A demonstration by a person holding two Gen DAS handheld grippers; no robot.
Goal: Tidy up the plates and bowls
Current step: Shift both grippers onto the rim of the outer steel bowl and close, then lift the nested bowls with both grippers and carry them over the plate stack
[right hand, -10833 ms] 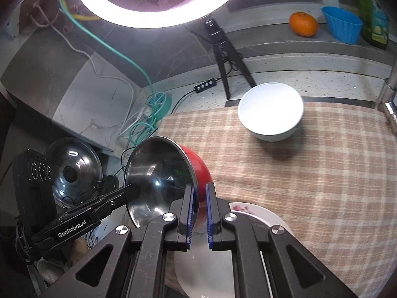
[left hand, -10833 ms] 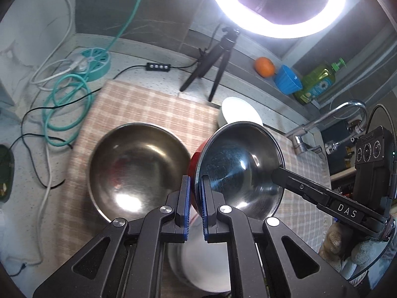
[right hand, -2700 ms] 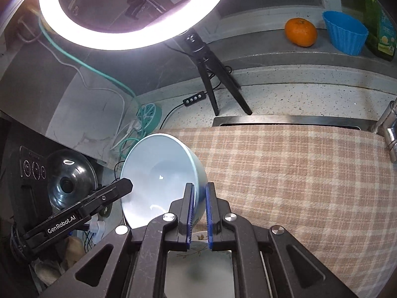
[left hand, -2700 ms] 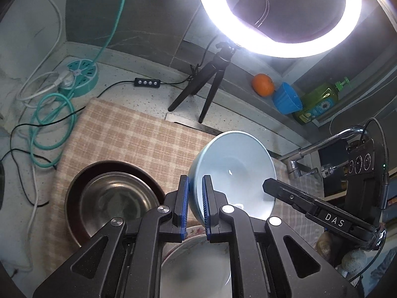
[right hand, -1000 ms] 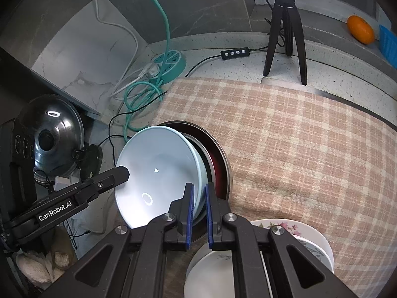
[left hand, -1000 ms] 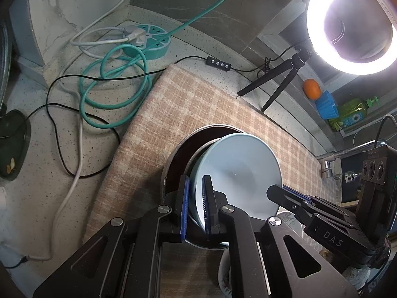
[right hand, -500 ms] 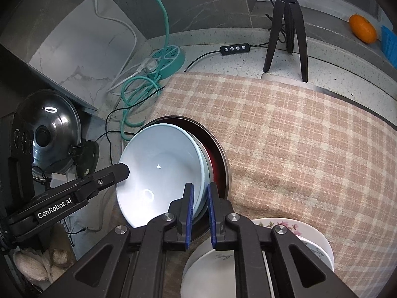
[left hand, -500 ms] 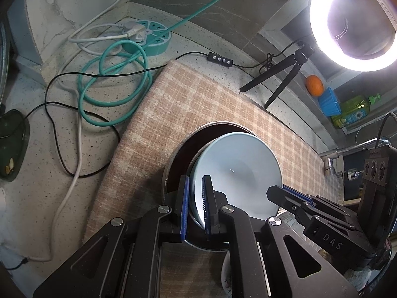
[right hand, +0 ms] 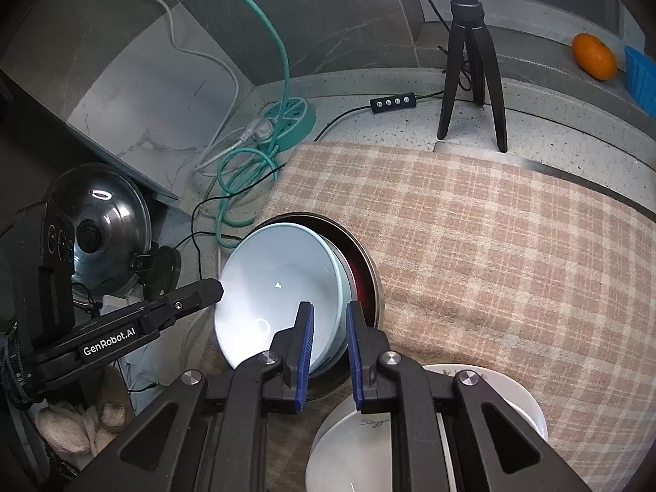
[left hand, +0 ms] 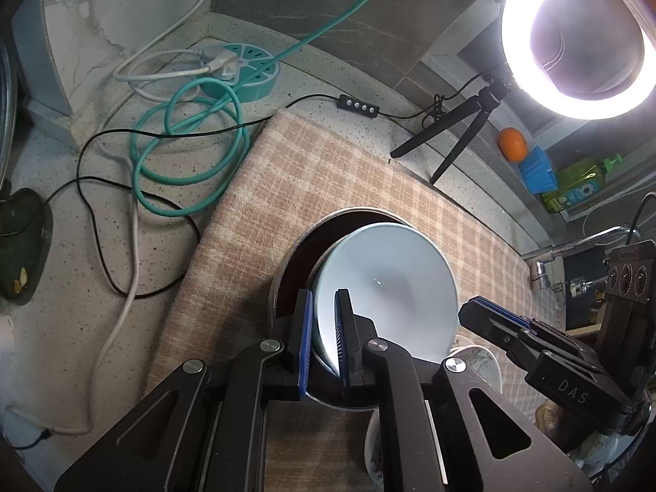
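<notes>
A pale blue bowl (left hand: 389,270) (right hand: 279,287) sits tilted in a stack, inside a red bowl (right hand: 357,276) and a large steel bowl (left hand: 283,270) (right hand: 371,274). My left gripper (left hand: 324,299) is shut on the blue bowl's near rim; its tips (right hand: 213,287) also show in the right wrist view. My right gripper (right hand: 330,307) is opening. The bowl's opposite rim stands between its blue pads (right hand: 305,348), with a gap on either side. Its fingertips (left hand: 475,313) lie at that rim in the left wrist view.
White flowered plates (right hand: 492,381) (left hand: 479,361) are stacked just right of the bowls on a checked cloth (right hand: 492,246). A teal cable coil (left hand: 184,156) and power strip (left hand: 242,69) lie to the left, with a tripod (right hand: 471,61), a ring light (left hand: 574,33) and an orange (right hand: 594,55) behind.
The right gripper's jaws have spread apart around the blue bowl's rim. The bowl has stayed in the stack, and the left gripper has kept its hold.
</notes>
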